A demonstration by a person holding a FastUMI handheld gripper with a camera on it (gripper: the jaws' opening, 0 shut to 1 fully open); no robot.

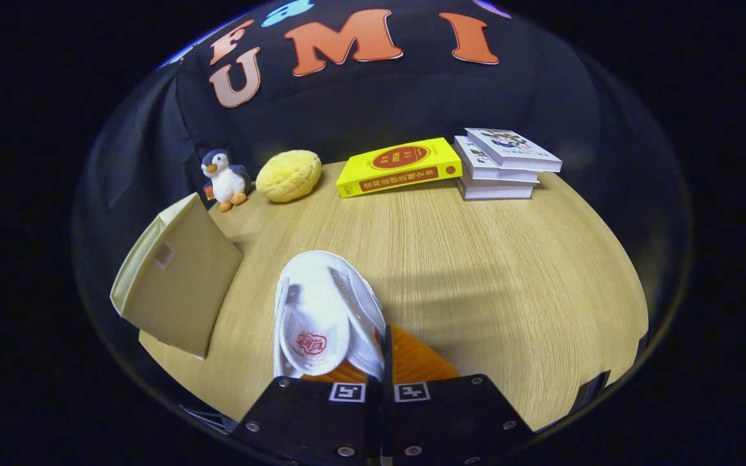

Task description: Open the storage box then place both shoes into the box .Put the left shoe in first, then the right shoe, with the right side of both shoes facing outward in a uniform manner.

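One white shoe (327, 317) hangs right at the gripper (379, 362), its smooth upper and padded tongue with a red printed mark facing the camera. The fingers are pressed close together, pinching the shoe's right-hand collar edge between them, so the shoe is lifted above the table (476, 272). The table is pale wood with a fine straight grain. To the left of the shoe, near it but apart, stands the storage box (175, 281), a beige fabric cube with a flat face and a small square tag, tilted in this view. Beyond the box, against the black cloth wall, sits a fuzzy penguin toy (224, 178), and just beside it a round, bumpy yellow cushion (289, 175). Farther right lies a flat yellow book (399, 167), then a stack of white books (502, 165).
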